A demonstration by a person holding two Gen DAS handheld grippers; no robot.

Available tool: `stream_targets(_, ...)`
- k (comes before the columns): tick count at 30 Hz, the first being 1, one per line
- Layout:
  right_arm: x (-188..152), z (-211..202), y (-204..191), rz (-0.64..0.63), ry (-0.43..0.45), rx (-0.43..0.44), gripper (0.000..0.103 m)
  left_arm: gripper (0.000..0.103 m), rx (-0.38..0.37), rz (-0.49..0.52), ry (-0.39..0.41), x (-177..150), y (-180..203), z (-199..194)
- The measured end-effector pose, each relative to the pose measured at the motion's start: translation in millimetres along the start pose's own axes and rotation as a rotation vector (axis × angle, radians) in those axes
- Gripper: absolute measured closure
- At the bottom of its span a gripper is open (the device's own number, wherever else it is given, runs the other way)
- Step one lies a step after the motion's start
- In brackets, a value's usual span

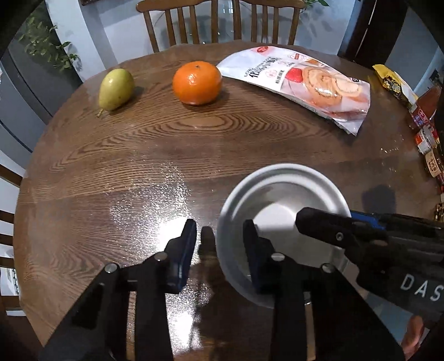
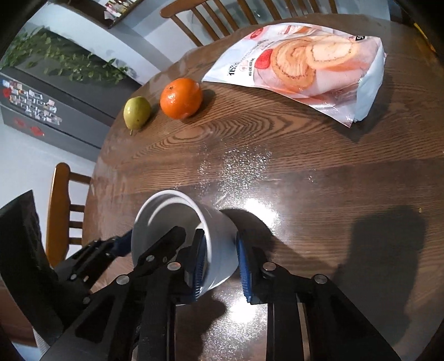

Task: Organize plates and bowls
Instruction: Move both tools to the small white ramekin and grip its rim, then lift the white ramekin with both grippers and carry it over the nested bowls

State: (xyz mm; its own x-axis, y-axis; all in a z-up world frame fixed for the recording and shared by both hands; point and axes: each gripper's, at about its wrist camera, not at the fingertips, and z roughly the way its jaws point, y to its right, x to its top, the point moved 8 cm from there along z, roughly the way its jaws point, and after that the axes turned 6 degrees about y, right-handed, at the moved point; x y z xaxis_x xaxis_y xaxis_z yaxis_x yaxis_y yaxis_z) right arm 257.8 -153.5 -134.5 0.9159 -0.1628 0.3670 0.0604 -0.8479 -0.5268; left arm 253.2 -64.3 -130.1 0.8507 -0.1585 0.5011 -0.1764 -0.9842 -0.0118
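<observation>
A white bowl (image 1: pixel 277 211) stands on the round wooden table (image 1: pixel 166 155); it also shows in the right wrist view (image 2: pixel 177 222). My left gripper (image 1: pixel 220 241) is open and straddles the bowl's left rim, one finger inside, one outside. My right gripper (image 2: pixel 220 258) is open and straddles the bowl's right wall, its left finger inside the bowl. In the left wrist view the right gripper (image 1: pixel 347 236) reaches in over the bowl from the right. No finger visibly presses the wall.
A green pear (image 1: pixel 116 89), an orange (image 1: pixel 197 82) and a bag of roll cakes (image 1: pixel 302 83) lie at the far side of the table. Snack packets (image 1: pixel 424 130) lie along the right edge. Wooden chairs (image 1: pixel 219 22) stand around the table.
</observation>
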Motion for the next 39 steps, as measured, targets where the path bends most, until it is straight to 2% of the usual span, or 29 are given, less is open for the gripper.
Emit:
stream_targets(2, -0.6, -0.7, -0.6, -0.009, 0.004, -0.009, 0.079, 0.075, -0.010, 0.004, 0.005, -0.4, 0.0, -1.4)
stream_targets(5, -1.0, -0.6, -2.5, -0.010, 0.009, -0.013, 0.079, 0.090, -0.030, 0.016, 0.015, -0.2, 6.0, -4.0)
stream_targets(11, -7.5, -4.7, -6.8, -0.041, 0.039, -0.056, 0.083, 0.092, -0.024, 0.025, 0.051, -5.6, 7.3, -12.1)
stream_targets(22, -25.8, -36.6, -19.5, -0.034, 0.109, -0.018, 0.086, 0.092, 0.009, 0.058, 0.162, -14.7, 11.5, -56.2)
stream_targets(39, -63.3, -88.8, -47.5, -0.063, 0.204, -0.002, 0.086, 0.092, 0.026, 0.088, 0.272, -39.5, 23.6, -113.7)
